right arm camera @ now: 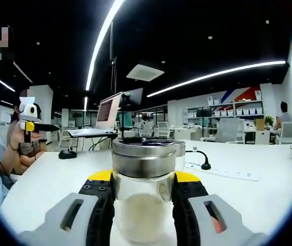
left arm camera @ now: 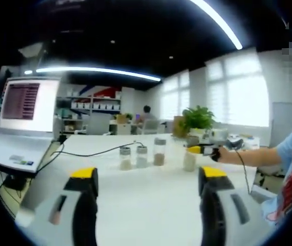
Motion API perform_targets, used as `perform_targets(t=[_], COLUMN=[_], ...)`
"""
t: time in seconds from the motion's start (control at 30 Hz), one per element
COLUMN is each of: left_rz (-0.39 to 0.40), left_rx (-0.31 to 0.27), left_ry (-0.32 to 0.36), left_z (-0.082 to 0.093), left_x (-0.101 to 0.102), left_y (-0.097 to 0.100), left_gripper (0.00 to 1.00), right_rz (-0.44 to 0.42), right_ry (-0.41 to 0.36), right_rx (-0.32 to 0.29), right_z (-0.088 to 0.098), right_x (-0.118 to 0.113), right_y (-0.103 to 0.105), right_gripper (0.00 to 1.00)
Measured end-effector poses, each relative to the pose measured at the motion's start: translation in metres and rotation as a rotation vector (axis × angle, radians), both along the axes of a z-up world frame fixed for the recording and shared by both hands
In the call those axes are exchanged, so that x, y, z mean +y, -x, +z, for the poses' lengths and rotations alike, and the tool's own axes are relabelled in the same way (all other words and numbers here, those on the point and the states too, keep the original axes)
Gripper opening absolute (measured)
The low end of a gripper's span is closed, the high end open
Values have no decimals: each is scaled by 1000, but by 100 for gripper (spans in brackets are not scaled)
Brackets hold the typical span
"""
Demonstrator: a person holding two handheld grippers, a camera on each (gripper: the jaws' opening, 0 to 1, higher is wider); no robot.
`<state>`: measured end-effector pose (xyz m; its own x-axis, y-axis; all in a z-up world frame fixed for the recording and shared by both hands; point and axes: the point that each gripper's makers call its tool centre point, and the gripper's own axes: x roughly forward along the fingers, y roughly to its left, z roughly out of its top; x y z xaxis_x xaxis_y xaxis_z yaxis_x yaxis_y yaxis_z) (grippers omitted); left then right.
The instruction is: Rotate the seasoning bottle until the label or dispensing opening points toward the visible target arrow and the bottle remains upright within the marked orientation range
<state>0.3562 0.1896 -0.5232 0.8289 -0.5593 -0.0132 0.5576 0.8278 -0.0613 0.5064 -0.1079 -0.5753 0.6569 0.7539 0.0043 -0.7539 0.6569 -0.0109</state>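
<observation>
Four glass jars stand on the white table (left arm camera: 151, 195), and we list them as seen from the left gripper view. Three form a row: jar with tan powder (left arm camera: 125, 158), jar with pale powder (left arm camera: 142, 156), taller jar with brown powder (left arm camera: 159, 151). The fourth, the seasoning bottle (left arm camera: 189, 160), stands apart to their right, upright, its long axis vertical.

Right gripper (right arm camera: 143, 192): jaws closed against both sides of the seasoning bottle (right arm camera: 143, 197), just under its metal cap (right arm camera: 143, 159). Contents: a whitish granular fill in the lower part. From the left gripper view this same gripper (left arm camera: 203, 150) reaches the bottle from the right, so the right hand is the nearer one, already on it.

Left gripper (left arm camera: 148, 205): jaws spread wide, holding nothing, well back from the row.

We judge the coming move a twist about the bottle's vertical axis. No target arrow or label is legible to us; the fisheye may simply hide them.

Also present: laptop (left arm camera: 25, 120) at the table's left, power strip (right arm camera: 222, 171), potted plant (left arm camera: 197, 120).
</observation>
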Motion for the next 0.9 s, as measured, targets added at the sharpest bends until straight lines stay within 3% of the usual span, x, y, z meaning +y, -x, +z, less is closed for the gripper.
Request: perform_targets(t=[0.4, 0.9], left_rz=[-4, -3], left_rx=[3, 4], left_ry=[-2, 1], left_z=[-1, 0], left_x=[-1, 0], left_y=[1, 1], left_gripper=[85, 85], right_rz=[60, 112], right_ry=[29, 13], right_rx=[-18, 13], right_z=[-5, -15], right_x=[8, 18], right_y=[41, 60], right_gripper=[42, 42])
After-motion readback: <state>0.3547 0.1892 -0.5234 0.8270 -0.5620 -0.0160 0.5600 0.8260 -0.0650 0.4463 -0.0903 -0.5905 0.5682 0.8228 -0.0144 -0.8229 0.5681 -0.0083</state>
